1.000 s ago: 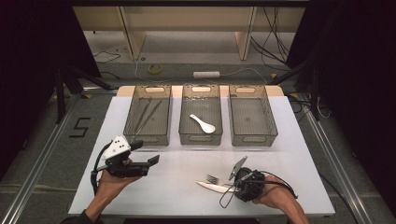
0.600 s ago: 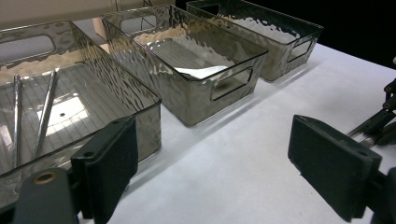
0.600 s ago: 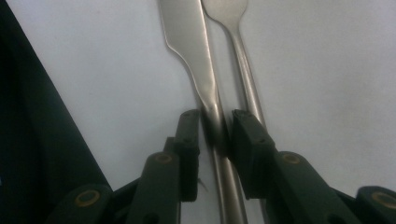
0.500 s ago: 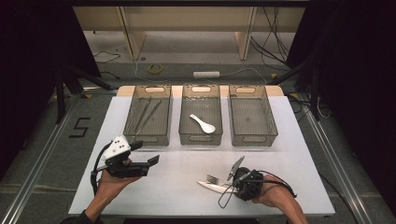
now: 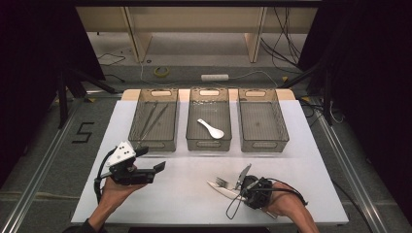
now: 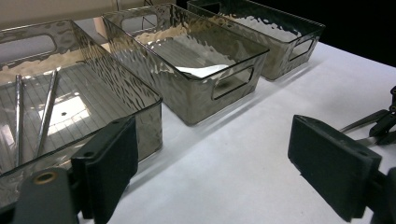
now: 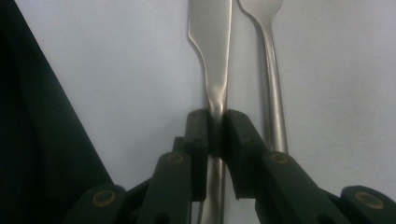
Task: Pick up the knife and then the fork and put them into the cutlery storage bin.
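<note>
A steel knife (image 7: 211,42) lies on the white table with a fork (image 7: 268,56) right beside it. My right gripper (image 7: 215,126) has just been closing, and its pads now press on the knife's handle from both sides. In the high view the knife (image 5: 214,186) and fork (image 5: 222,182) lie at the front right, with the right gripper (image 5: 241,190) low over them. My left gripper (image 5: 151,159) hovers at the front left. Its jaws stand wide apart with nothing between them, and the left gripper (image 6: 219,158) looks toward the bins.
Three smoky clear bins stand in a row at the back. The left bin (image 5: 131,133) holds thin metal rods (image 6: 49,105), the middle bin (image 5: 209,144) a white spoon (image 5: 210,128), and the right bin (image 5: 265,145) nothing. The white table (image 5: 194,204) drops off close in front of both hands.
Both hands have stayed where they were. The knife and fork lie in the same spot.
</note>
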Available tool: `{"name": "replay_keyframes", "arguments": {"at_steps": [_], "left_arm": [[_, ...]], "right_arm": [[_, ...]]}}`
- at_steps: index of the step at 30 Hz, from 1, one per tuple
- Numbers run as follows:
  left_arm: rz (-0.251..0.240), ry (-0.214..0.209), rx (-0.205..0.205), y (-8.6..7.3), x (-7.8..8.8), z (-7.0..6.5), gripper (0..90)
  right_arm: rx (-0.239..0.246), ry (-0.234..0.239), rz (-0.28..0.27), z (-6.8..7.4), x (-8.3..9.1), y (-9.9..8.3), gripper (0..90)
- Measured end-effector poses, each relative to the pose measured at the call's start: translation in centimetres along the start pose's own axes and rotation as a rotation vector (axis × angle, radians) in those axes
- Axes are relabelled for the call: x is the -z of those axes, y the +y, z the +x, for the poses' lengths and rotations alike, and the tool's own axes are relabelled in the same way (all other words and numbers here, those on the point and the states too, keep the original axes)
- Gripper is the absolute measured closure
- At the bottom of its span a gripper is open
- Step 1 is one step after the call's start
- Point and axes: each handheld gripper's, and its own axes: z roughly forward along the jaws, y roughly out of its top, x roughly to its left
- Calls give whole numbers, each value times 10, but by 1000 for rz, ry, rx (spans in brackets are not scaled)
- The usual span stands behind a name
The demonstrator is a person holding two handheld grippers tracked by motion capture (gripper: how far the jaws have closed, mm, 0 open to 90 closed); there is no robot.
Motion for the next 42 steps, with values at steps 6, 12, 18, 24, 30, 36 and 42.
{"name": "replay_keyframes", "arguments": {"at_steps": [6,12,18,24,30,36,42], "left_arm": [[1,0,-1,0,-1,0,159],[0,2,-2,0,0,0,159],[1,1,-1,0,0,0,160],[1,3,-1,0,0,0,160],[1,3,0,0,0,1,160],[-1,4,4,0,0,1,160],[-1,6,7,0,0,1,160]], "right_arm": [[8,-4,5,1,1,0,805],[16,0,3,1,2,0,807],[8,5,-29,0,10,-2,808],[-7,21,-59,-2,13,-4,808],[-31,28,-80,-4,17,-5,809],[-61,44,-140,-9,25,-9,809],[-120,48,-222,-21,38,-16,809]]}}
